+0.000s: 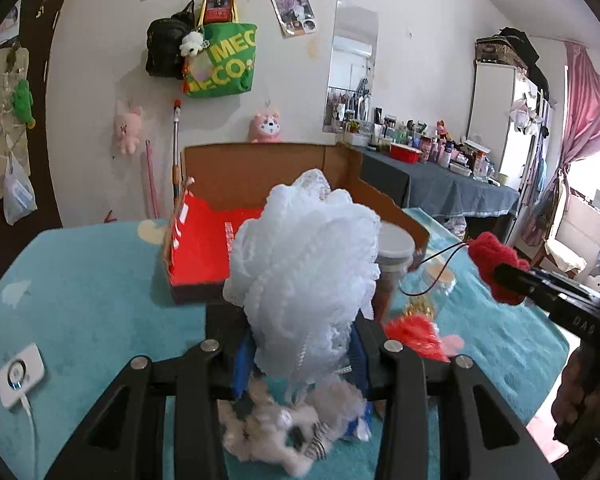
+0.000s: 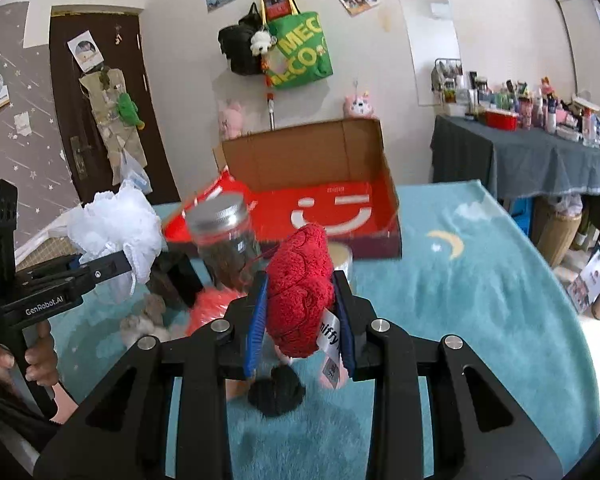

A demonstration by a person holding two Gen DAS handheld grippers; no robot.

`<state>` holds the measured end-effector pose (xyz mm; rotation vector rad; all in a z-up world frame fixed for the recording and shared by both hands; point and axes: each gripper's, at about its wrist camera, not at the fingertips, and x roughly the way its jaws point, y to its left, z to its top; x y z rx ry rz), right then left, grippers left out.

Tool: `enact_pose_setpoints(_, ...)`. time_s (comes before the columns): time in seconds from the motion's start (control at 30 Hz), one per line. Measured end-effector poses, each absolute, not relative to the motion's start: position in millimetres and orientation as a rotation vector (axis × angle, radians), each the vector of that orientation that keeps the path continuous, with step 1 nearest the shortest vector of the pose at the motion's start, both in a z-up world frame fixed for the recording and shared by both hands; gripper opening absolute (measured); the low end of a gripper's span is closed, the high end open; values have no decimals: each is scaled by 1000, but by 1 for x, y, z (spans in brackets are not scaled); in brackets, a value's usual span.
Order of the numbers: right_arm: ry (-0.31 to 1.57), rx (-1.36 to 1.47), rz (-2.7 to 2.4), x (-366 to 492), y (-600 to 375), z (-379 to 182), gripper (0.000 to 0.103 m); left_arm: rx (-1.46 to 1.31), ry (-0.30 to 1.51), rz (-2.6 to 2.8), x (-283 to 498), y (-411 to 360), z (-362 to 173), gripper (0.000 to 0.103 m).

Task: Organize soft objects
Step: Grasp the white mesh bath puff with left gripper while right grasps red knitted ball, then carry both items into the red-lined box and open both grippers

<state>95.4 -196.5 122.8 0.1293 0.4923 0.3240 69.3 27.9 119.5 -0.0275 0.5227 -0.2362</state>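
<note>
Left wrist view: the left tool (image 1: 300,344) is clamped on a white mesh bath puff (image 1: 304,264), its blue pads pressed into the lower part of the puff, which is held clear of the teal blanket (image 1: 92,300). Beyond it stands the open cardboard box (image 1: 256,176) with its red floor bare. A white fluffy item (image 1: 276,432) and a red-orange soft item (image 1: 414,334) lie on the blanket below; a lidded container (image 1: 394,252) stands just behind the puff. The right tool enters from the right edge, holding a red plush piece (image 1: 496,268). Right wrist view: the right tool (image 2: 300,320) is closed narrowly on that red plush piece (image 2: 300,280), a white label hanging from it, above a black soft item (image 2: 276,394) on the blanket. A glass jar with a metal lid (image 2: 224,236) stands between the tools and the box (image 2: 320,176); the left tool appears at left with the puff (image 2: 116,224). Assessment: both items are gripped and raised; the carry to the box is in hand. The next move calls for passing over the jar and the front wall, then releasing inside.
</note>
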Motion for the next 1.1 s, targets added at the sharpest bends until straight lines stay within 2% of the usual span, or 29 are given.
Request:
enact_pose_setpoints(0.33, 432, 77, 372, 156, -193, 177, 29, 58, 519, -263, 128, 36, 157, 42)
enact_pose_setpoints(0.6, 529, -33, 426, 262, -160, 202, 29, 152, 593, -283, 213, 32, 176, 42)
enact_pose_setpoints(0.8, 689, -85, 418, 353, -136, 182, 29, 198, 719, -297, 290, 20, 161, 43)
enact_pose_setpoints(1.1, 939, -135, 304, 470, -113, 128, 29, 203, 942, -228, 399, 10, 97, 43)
